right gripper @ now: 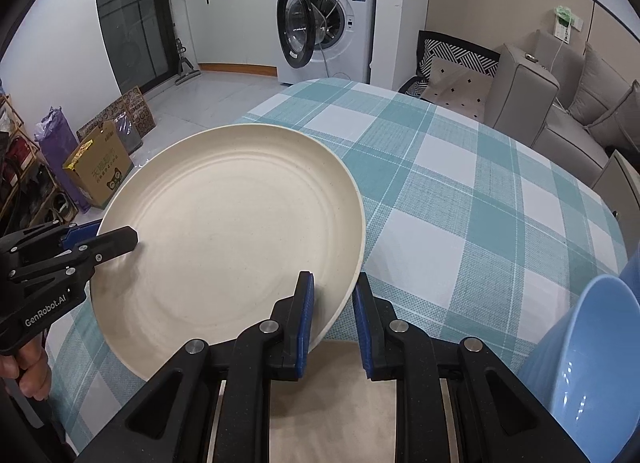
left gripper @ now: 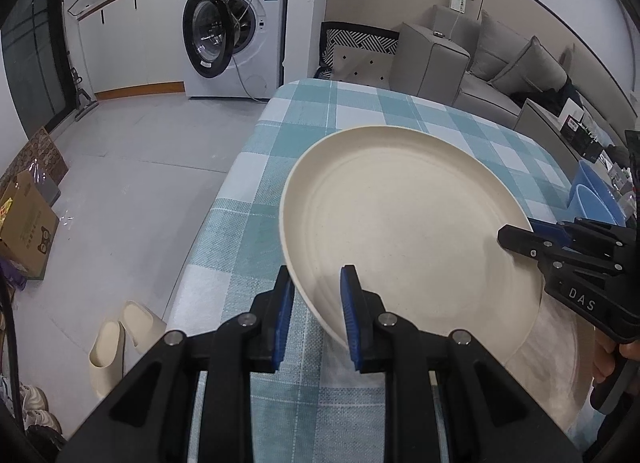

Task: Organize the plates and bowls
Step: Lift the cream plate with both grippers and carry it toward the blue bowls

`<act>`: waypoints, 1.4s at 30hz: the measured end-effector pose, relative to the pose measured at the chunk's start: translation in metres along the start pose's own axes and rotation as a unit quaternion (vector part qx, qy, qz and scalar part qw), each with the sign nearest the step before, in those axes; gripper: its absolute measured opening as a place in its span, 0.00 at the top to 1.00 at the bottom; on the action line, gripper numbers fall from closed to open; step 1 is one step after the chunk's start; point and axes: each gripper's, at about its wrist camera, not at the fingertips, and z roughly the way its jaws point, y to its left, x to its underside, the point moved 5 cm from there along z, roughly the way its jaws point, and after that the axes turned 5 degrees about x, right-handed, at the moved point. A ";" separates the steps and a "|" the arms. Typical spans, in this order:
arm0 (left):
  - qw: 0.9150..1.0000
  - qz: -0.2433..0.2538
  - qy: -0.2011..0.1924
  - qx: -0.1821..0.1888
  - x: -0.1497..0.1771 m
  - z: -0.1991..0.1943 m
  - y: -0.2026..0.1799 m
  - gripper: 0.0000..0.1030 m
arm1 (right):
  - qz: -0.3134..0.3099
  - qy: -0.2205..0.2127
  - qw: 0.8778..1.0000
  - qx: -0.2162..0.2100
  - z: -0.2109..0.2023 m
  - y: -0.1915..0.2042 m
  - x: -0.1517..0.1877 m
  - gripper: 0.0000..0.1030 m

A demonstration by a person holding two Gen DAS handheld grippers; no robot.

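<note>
Right now a cream plate (left gripper: 408,231) fills the centre of the left wrist view, tilted and lifted off the tabletop (left gripper: 320,115), which is covered in a teal and white checked cloth. The left hand-held gripper (left gripper: 316,319) sits at the bottom centre of that frame, its blue-padded fingers (left gripper: 350,315) straddling the plate's near rim, one pad on top of the plate and the other beneath it, so it is clamped on the plate. The right hand-held gripper (left gripper: 516,241) enters from the right edge of the frame and bites the plate's opposite rim, one black finger lying across the upper face.

From the right wrist view the same plate (right gripper: 228,239) occupies the centre left, with the right hand-held gripper (right gripper: 334,317) at the bottom centre closed over its rim, and the left hand-held gripper (right gripper: 104,241) pinching the far rim at the left edge. Below the raised plate, at the bottom centre of this frame, lies a second cream plate (right gripper: 332,415) flat on the tabletop (right gripper: 460,191). A blue bowl (right gripper: 592,355) stands at the lower right edge; in the left wrist view blue bowls (left gripper: 592,199) show at the right edge, apparently nested, though I cannot tell for certain.

A washing machine (left gripper: 236,27) with its door open stands in the upper centre, and a grey sofa (left gripper: 500,63) in the upper right.
</note>
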 end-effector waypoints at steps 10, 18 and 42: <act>1.000 0.018 -0.003 0.003 -0.001 -0.004 -0.018 0.79 | 0.016 -0.006 1.000 0.003 -0.015 -0.015 0.007 0.81; 1.000 0.029 -0.006 0.008 0.000 -0.007 -0.029 0.79 | 0.025 -0.011 1.000 0.005 -0.027 -0.023 0.015 0.81; 0.997 0.073 0.001 0.025 0.019 -0.013 -0.073 0.78 | 0.054 -0.022 0.998 0.016 -0.060 -0.054 0.054 0.80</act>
